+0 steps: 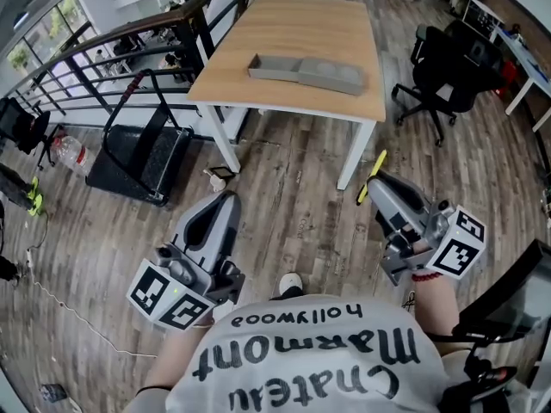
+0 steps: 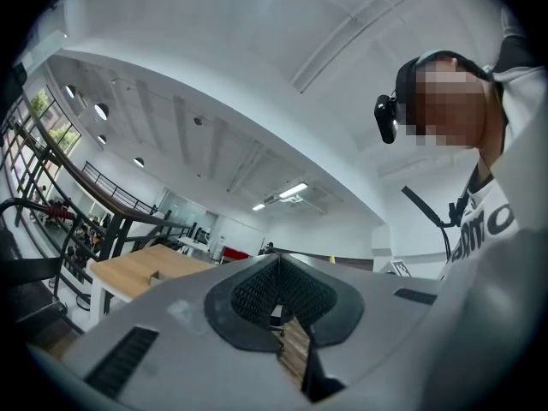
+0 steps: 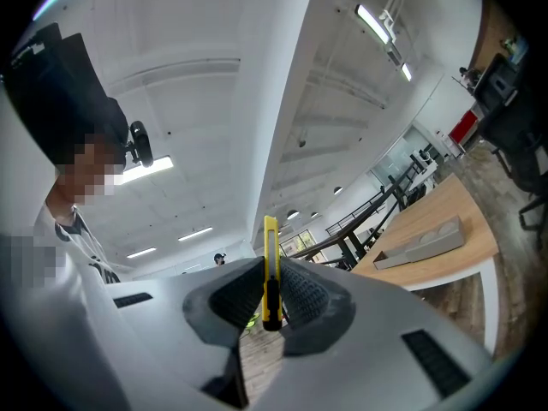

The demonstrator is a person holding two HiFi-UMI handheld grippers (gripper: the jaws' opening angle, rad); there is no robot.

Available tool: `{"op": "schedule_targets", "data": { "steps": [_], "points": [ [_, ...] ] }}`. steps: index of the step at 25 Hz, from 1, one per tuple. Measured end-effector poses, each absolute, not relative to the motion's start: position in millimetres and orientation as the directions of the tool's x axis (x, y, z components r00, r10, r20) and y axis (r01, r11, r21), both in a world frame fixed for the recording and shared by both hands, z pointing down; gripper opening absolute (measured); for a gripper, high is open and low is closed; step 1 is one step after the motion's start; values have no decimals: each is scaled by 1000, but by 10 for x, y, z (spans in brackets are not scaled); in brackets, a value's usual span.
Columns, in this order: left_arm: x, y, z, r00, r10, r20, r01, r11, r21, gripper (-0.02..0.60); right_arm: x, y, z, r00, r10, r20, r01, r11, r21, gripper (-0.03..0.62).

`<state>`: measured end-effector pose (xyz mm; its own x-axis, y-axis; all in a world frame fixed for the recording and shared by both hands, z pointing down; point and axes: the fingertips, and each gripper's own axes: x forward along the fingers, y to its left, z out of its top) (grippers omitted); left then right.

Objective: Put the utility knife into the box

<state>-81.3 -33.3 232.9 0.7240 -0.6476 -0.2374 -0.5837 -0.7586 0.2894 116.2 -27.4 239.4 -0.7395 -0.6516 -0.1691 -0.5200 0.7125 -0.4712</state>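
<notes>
Utility knife (image 3: 271, 259), one; box (image 1: 306, 71), one; table (image 1: 293, 24), one.

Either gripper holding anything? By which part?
Right gripper clamps the knife near its black lower end; the yellow body sticks out past the jaws. Left gripper is shut and empty.

A light wooden bench (image 1: 293, 37) on white legs stands far off, carrying one grey box (image 1: 306, 71) near its right front edge.
</notes>
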Motion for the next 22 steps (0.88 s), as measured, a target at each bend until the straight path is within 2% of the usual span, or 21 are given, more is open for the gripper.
{"op": "schedule_targets", "data": {
  "steps": [22],
  "points": [
    [-848, -1487, 2462, 769, -596, -231, -529, -796, 294, 9, 1117, -1250, 2549, -689, -706, -165, -568, 667, -482, 57]
  ]
}}
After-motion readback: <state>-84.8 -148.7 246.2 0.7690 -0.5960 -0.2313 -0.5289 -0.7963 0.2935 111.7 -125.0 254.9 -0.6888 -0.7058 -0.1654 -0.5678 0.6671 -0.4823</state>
